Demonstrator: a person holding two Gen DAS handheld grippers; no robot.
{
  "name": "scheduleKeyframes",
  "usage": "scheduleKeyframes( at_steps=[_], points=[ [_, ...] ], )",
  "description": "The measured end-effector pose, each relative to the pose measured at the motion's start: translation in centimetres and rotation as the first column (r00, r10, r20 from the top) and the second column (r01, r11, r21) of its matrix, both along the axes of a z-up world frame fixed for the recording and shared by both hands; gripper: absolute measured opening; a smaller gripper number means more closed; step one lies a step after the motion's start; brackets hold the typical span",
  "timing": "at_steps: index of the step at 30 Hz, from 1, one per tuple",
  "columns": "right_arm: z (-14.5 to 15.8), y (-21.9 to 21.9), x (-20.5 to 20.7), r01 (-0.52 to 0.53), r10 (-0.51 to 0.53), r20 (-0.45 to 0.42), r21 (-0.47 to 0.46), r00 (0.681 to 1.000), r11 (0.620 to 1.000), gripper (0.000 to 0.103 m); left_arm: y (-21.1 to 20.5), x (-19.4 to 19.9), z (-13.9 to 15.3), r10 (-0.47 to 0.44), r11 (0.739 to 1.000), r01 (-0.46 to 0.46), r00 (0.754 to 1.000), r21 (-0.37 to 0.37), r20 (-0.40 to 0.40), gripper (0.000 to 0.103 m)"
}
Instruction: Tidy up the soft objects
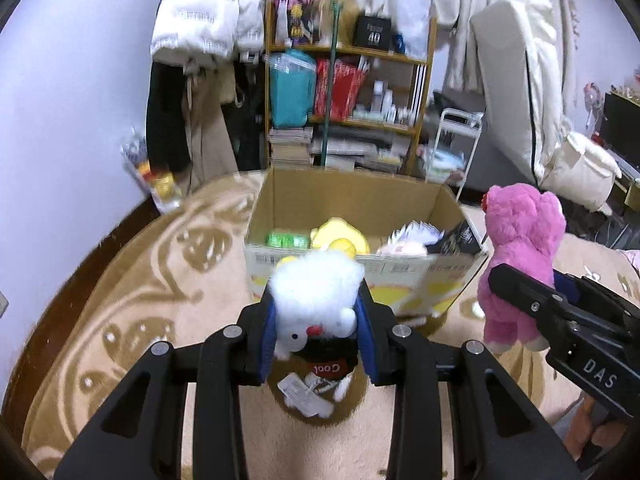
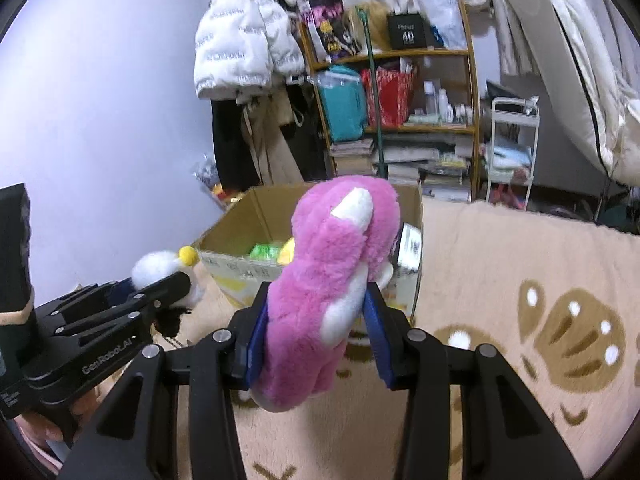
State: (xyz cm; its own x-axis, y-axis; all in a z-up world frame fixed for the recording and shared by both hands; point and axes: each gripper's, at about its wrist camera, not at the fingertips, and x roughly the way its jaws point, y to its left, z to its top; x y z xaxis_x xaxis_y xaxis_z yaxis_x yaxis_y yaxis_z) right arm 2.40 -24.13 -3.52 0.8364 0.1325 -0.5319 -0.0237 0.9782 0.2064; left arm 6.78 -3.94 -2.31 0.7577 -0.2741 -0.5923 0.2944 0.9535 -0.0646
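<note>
A: Left wrist view first. What's the left gripper (image 1: pixel 318 316) got?

B: It's clamped on a white plush toy (image 1: pixel 316 292), blue pads pressing both flanks. The toy hangs upside down, a black garment with red lettering and paper tags dangling under it, above the patterned beige rug (image 1: pixel 132 280)

A: And the box?

B: An open cardboard box (image 1: pixel 360 268) stands on the rug just beyond the toy. A yellow plush (image 1: pixel 340 236), something green and some pale packets lie inside. To the right, the right gripper (image 1: pixel 520 292) holds a pink plush bear (image 1: pixel 520 260) up beside the box's right corner

A: Right wrist view?

B: The right gripper (image 2: pixel 316 332) is clenched on the pink plush bear (image 2: pixel 332 280), pads squeezing its body, a white paw pointing up. The bear hides much of the cardboard box (image 2: pixel 236 264) behind it. At the left, the left gripper (image 2: pixel 168 284) carries the white plush toy (image 2: pixel 154 268), near the box's left corner. A cluttered wooden shelf (image 2: pixel 400 92) stands against the far wall
</note>
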Motion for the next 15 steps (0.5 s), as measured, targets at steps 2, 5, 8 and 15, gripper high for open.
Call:
scheduleKeyframes(
  at_steps=[2,5,8,15],
  points=[
    [0.6,-0.1,-0.2,0.004,-0.004,0.02,-0.001,1.0,1.0,0.046,0.1,-0.1,0.7,-0.014,1.0,0.014,1.0,-0.022,0.012,0.033],
    [1.2,-0.2,-0.5,0.002,-0.002,0.047,0.004,0.999,1.0,0.046,0.1,-0.3,1.2,-0.017,1.0,0.018,0.999,-0.026,0.032,0.03],
    [1.7,-0.2,-0.4,0.005,-0.004,0.075,-0.009,0.997,1.0,0.046,0.0,-0.3,1.8,-0.024,0.999,0.025,0.998,-0.027,0.051,0.025],
    [1.3,-0.2,0.6,-0.002,0.002,0.06,-0.015,0.998,1.0,0.046,-0.2,1.4,0.4,-0.046,0.999,0.045,0.999,-0.021,-0.029,0.005]
  ],
)
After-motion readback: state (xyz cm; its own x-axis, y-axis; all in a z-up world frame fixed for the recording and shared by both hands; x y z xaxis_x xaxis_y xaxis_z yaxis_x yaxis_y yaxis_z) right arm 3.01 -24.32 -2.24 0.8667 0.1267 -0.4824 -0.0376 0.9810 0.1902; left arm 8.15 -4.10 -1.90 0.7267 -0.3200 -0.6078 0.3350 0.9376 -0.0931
